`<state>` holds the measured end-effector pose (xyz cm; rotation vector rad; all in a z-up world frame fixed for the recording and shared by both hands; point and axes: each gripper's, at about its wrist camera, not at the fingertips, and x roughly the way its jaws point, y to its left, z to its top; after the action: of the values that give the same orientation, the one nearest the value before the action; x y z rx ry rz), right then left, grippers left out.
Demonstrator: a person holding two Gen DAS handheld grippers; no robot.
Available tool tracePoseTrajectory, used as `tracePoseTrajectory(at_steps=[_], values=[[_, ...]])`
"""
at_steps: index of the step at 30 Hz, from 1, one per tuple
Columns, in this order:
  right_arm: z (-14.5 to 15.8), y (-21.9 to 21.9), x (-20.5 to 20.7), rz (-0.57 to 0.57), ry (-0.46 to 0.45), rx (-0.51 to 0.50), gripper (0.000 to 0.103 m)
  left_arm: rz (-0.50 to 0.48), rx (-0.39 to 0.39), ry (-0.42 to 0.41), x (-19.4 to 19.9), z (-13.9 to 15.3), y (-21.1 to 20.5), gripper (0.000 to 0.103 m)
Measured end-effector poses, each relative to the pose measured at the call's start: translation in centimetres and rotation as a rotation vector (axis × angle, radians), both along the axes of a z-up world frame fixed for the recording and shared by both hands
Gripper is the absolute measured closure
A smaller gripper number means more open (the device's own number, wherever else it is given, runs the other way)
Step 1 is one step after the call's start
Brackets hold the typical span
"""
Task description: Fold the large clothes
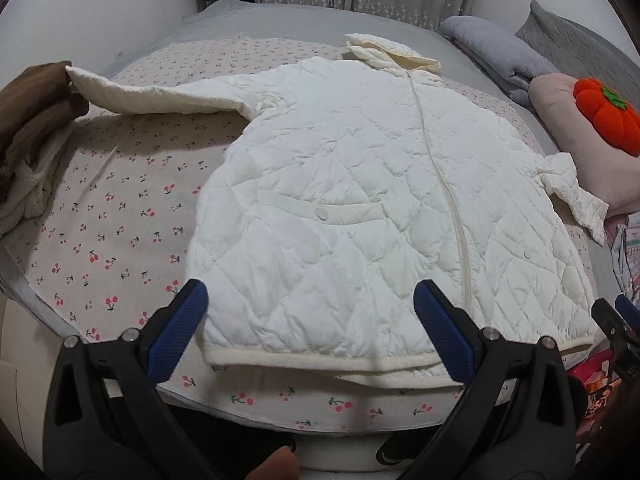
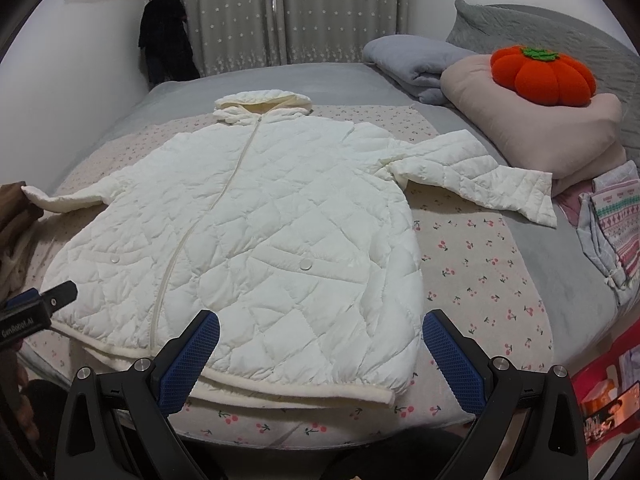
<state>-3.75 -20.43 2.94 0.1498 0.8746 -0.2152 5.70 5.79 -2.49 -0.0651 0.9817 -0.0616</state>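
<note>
Jacket (image 1: pixel 360 200) lies flat on bed (image 1: pixel 120 220), zip up, sleeves spread: laid out ready for folding. Left gripper (image 1: pixel 310 320) and right gripper (image 2: pixel 320 344) both released, empty, hovering at hem, likely before first grasp.

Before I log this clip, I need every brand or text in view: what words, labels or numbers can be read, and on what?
"GenRobot.AI": white lettering on the black body of the left gripper, seen at the left edge of the right wrist view.
Red packaging at the lower right: print too small and blurred to read.
Patterned fabric beside the pink pillow: any lettering is unreadable.
White quilted jacket: no visible text.
</note>
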Motion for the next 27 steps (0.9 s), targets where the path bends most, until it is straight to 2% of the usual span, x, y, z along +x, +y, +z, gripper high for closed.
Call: tracePoseTrajectory(at_steps=[4,6,8,10,11,12,13,14,15,16,18,20,22,24,27], values=[[-1.3,-3.4,0.8,0.006,0.04,0.122,0.0,0.019,-0.064,0.033,2.0,-0.6,3.7,0.001],[-2.3,-5.3,1.2,-0.004,0.067,0.199,0.0,0.033,-0.124,0.067,2.8,-1.3,5.4,0.001],[-3.8,-7.2,1.7,-0.015,0.095,0.318,0.0,0.039,-0.198,0.133,3.7,-2.8,6.8,0.002],[-5.9,-8.9,2.1,-0.024,0.122,0.476,0.001,0.037,-0.268,0.209,4.0,-4.5,7.6,0.016],[-7.1,-9.6,2.2,-0.031,0.136,0.566,0.009,0.031,-0.297,0.244,3.9,-5.4,7.8,0.021],[-8.3,-10.2,2.3,-0.039,0.154,0.64,0.02,0.017,-0.321,0.267,3.6,-6.1,7.9,0.039],[-9.3,-10.6,2.5,-0.045,0.177,0.703,0.055,-0.001,-0.345,0.28,3.2,-6.8,7.7,0.059],[-10.1,-10.8,2.5,-0.045,0.185,0.74,0.073,-0.013,-0.36,0.286,2.9,-7.2,7.6,0.065],[-10.3,-10.9,2.3,-0.048,0.172,0.738,0.078,-0.027,-0.369,0.284,2.5,-7.5,7.3,0.077],[-10.1,-11.0,2.1,-0.049,0.159,0.719,0.085,-0.05,-0.373,0.276,2.0,-7.5,6.8,0.083],[-8.9,-11.8,1.5,-0.068,0.106,0.67,0.089,-0.101,-0.37,0.262,1.3,-7.2,5.5,0.086],[-7.5,-13.0,0.9,-0.101,0.069,0.628,0.091,-0.16,-0.358,0.26,0.6,-6.9,4.2,0.087],[-6.8,-13.7,0.3,-0.126,0.069,0.582,0.091,-0.193,-0.325,0.277,0.3,-7.1,3.1,0.088],[-6.7,-13.6,-0.2,-0.137,0.102,0.533,0.091,-0.213,-0.294,0.312,-0.1,-8.0,2.3,0.087],[-8.1,-12.1,-0.3,-0.123,0.194,0.432,0.091,-0.227,-0.275,0.316,-0.7,-8.2,2.1,0.087]])
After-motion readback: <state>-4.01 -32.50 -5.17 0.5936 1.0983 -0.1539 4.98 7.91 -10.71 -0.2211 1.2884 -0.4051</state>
